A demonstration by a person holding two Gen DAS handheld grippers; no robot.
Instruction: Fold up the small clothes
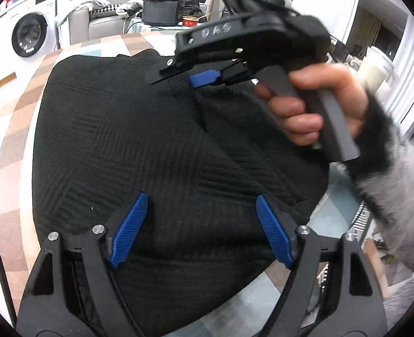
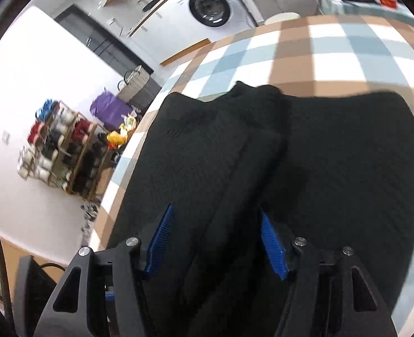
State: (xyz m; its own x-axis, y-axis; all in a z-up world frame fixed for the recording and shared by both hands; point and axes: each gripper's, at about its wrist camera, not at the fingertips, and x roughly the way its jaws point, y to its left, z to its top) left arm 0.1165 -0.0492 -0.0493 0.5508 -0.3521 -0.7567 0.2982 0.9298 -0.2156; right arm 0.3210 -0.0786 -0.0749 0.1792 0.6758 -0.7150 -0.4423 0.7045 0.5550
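A black ribbed knit garment (image 1: 122, 140) lies spread on a checked tablecloth (image 1: 16, 129). Over its near part hangs my left gripper (image 1: 202, 224), open, with only cloth seen below the blue pads (image 1: 131, 230). A hand (image 1: 305, 106) in a grey fuzzy sleeve holds my right gripper (image 1: 184, 77) above the garment's far side. In the right wrist view the garment (image 2: 347, 154) shows a folded flap (image 2: 221, 140) running down its left half. There my right gripper (image 2: 216, 238) stands open above that flap and grips nothing.
The tablecloth (image 2: 319, 45) is bare beyond the garment. The table's left edge (image 2: 128, 151) drops to the floor. Off the table are a washing machine (image 2: 209, 8), a shoe rack (image 2: 63, 151), a grey sofa (image 1: 105, 14) with clothes, a black box (image 1: 162, 11) and a red bowl (image 1: 190, 22).
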